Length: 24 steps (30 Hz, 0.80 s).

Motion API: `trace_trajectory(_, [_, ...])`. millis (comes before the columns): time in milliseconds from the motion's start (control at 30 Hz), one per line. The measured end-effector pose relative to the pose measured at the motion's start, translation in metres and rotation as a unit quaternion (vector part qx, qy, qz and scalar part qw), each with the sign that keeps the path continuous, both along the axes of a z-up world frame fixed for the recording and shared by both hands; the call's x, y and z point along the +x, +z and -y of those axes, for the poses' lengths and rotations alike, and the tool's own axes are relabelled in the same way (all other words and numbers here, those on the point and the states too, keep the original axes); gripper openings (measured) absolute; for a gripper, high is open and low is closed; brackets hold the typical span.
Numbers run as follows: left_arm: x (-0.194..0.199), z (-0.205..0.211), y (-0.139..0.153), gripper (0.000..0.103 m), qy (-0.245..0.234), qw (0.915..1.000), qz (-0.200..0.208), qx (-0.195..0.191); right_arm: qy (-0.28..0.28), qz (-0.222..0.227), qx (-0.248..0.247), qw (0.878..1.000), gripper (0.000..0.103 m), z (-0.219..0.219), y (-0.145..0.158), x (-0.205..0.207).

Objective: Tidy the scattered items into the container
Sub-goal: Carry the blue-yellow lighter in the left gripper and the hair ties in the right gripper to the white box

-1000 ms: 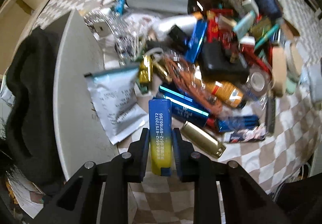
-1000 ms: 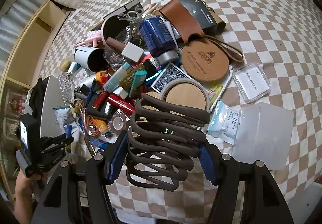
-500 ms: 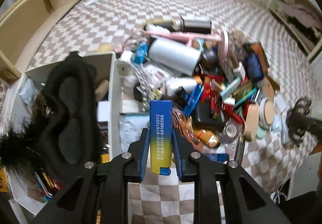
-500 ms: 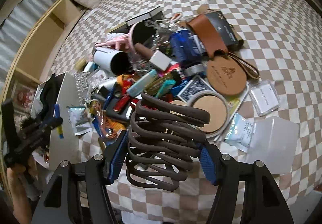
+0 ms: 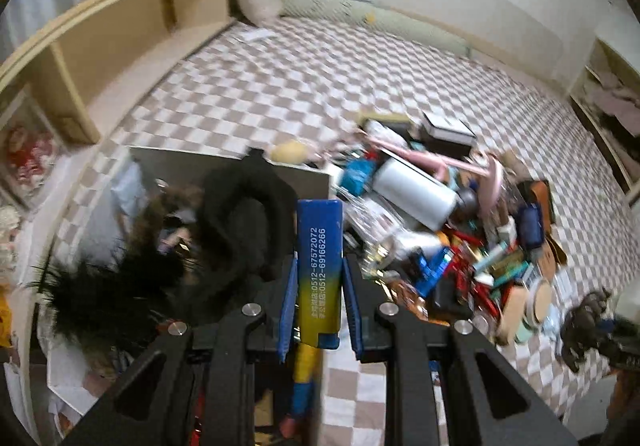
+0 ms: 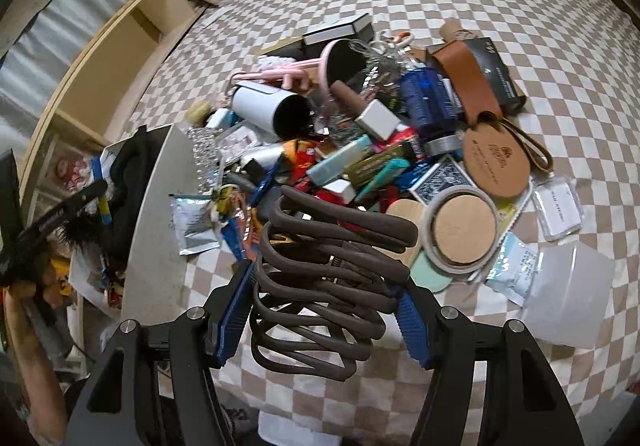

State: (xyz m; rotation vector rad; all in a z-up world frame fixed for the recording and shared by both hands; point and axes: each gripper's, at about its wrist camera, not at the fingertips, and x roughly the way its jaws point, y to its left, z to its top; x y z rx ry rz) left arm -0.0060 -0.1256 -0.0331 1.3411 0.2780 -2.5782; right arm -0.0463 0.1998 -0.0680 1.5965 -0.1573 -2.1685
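My left gripper (image 5: 319, 286) is shut on a blue-and-yellow lighter (image 5: 319, 262) that stands upright between its pads. It hangs over the right edge of the white container (image 5: 240, 161), which holds a black sleep mask (image 5: 244, 221) and a black feather. The right wrist view shows this gripper (image 6: 52, 221) at the far left, above the container (image 6: 160, 230). My right gripper (image 6: 326, 310) is shut on a brown claw hair clip (image 6: 328, 278), above the bed's near edge. The pile of scattered items (image 6: 360, 149) lies just beyond it.
The pile and the container rest on a checkered bedsheet (image 6: 520, 5). A frosted plastic lid (image 6: 568, 298) and a round cork coaster (image 6: 464, 230) lie at the pile's right. A wooden shelf (image 5: 120, 45) runs along the left. A person's hand (image 6: 24, 310) holds the left gripper.
My left gripper has risen and swung left with the lighter, from the pile's near edge to above the container. My right gripper has shifted slightly, with the hair clip in it.
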Motion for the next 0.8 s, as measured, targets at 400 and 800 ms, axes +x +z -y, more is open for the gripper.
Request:
trace_trajectory(400, [0.011,0.045,0.015,0.023,0.078,0.9958,-0.045,-0.018,0.062,-0.011,-0.008,0.998,0.066,0.032,0.011,0.022])
trace_trajectory(800, [0.013,0.077,0.010,0.023,0.132,0.9893,-0.037,-0.052,0.117,-0.023,-0.021,0.993,0.066,0.059,0.023,0.044])
